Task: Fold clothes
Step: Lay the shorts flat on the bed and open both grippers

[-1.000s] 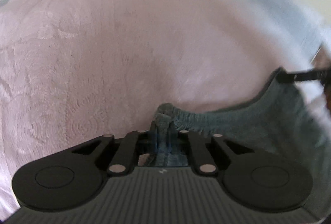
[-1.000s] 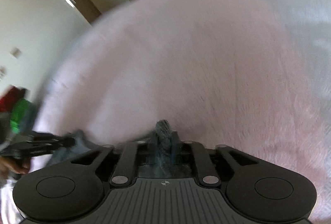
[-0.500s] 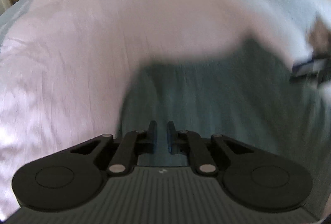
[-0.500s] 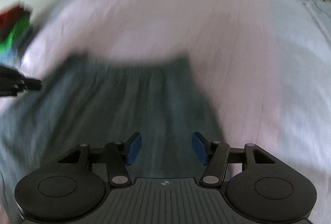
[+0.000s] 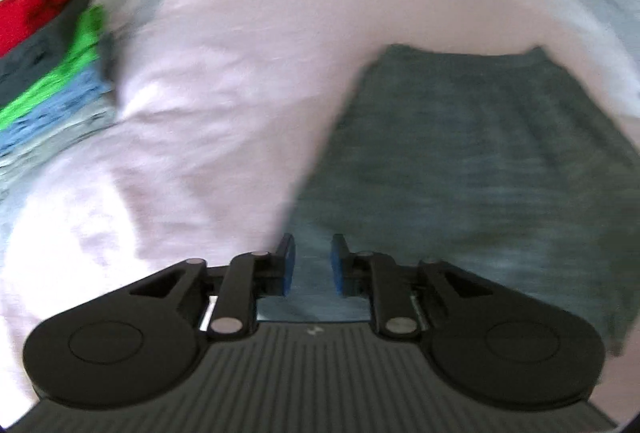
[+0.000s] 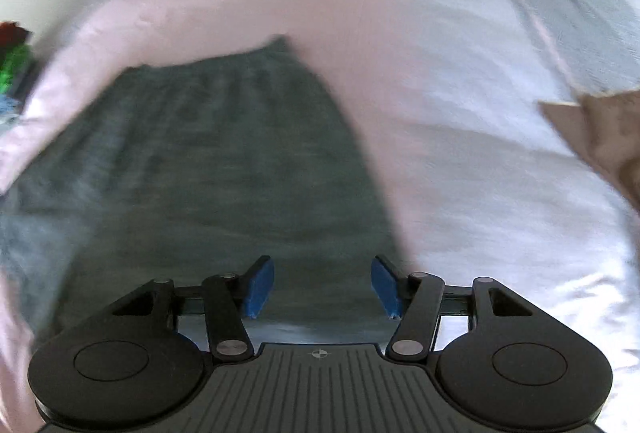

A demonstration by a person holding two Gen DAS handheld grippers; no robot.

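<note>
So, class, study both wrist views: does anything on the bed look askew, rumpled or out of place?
Nothing stands out. The dark grey-green knitted garment lies flat on the pink bedspread, and the folded stack of coloured clothes sits at the bed's edge; blur hides fine creases.

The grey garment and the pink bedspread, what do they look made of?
Grey garment: looks like soft knit, maybe cotton jersey; matte, heathered, lying limp and flat. Pink bedspread: woven cotton-like cloth; matte, lightly creased. Blur leaves both uncertain.

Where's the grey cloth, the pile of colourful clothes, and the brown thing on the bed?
grey cloth [image 6: 224, 161]: right wrist view, middle of the fabric.
clothes pile [image 5: 52, 73]: left wrist view, on the green layer of the stack.
brown thing [image 6: 600, 133]: right wrist view, its middle; too blurred to identify.
</note>
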